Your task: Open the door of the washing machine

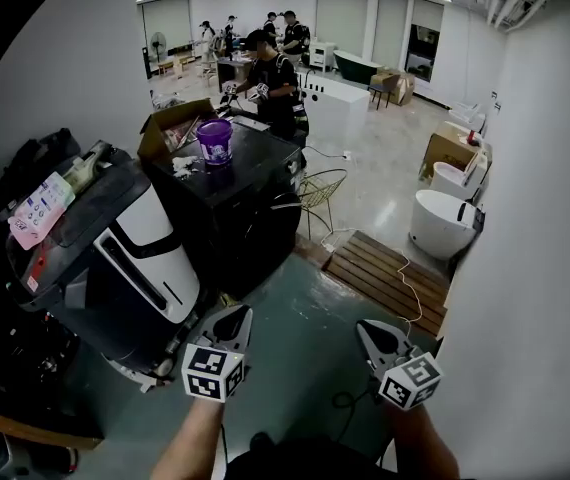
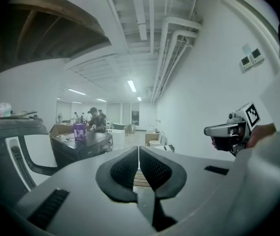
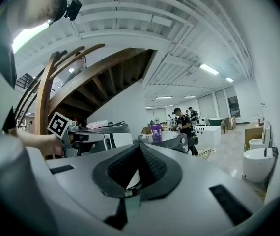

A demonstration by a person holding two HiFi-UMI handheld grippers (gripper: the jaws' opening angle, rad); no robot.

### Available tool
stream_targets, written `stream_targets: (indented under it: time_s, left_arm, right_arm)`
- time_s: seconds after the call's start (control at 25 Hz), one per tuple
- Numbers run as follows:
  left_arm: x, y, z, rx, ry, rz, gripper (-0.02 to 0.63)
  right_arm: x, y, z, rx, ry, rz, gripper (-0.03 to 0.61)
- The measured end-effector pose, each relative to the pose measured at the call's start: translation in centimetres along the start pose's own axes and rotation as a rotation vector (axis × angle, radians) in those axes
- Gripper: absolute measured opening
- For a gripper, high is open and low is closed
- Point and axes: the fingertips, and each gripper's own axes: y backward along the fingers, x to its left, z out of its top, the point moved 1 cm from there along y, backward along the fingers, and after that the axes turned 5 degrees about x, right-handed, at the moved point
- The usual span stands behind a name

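- The left gripper [image 2: 139, 167] has its jaws pressed together with nothing between them. It points out nearly level over bare floor [image 1: 295, 318].
- The right gripper [image 3: 139, 165] is the same, with its jaws pressed together and nothing pinched. It hangs level with the left one, a little apart from it.
- Just left of the left jaws stands a grey-and-white unit [image 1: 135, 258] with clutter on its lid.
- Ahead of both jaws, beyond that unit, stands a black box-shaped machine [image 1: 250, 223]. I take it for the washing machine because of the dial [image 3: 182, 140] at its upper front corner. It is well out of reach of both jaws.
- A purple cup [image 1: 214, 141] and other loose bits sit on top of it. A wire chair [image 1: 320, 193] stands right of it.
- The door itself cannot be made out, because the front face is dark in every view. Its hinge side and handle are unknown.
- The handling is a judgement. The door is probably a rigid hinged panel on a latch, stiff at first and then swinging freely. The cabinet looks heavy enough to stay put under a pull.
- Glossy plastic or glass would be slippery for the jaws.
- The best hold is probably the handle or recess on the edge away from the hinge. The jaws would have to spread first, pinch or hook that lip, and pull along the door's arc.
- A hard jerk could shake the cup.
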Motion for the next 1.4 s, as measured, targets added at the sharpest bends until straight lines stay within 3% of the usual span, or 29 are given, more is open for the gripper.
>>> stream_targets:
  time_s: [0.28, 0.48, 0.96, 1.4]
  left_arm:
    - [-0.4, 0.4, -0.3, 0.006, -0.008, -0.022, 0.028]
    - [-0.7, 0.3, -0.4, 0.011, -0.006, -0.032, 0.148]
    - [-0.6, 0.9, -0.9, 0.017, 0.012, -0.049, 0.296]
    - [1.2, 1.8, -1.5, 0.022, 0.041, -0.035, 0.364]
  right_arm:
    - [-0.4, 0.1, -0.1, -0.002, -0.073, -0.005, 0.015]
    - [-0.3, 0.3, -0.1, 0.011, -0.052, -0.018, 0.023]
    - [1.0, -0.1, -0.5, 0.035, -0.042, 0.016, 0.210]
    - [2.2, -1.4, -0.7, 0.079, -0.046, 0.033, 0.378]
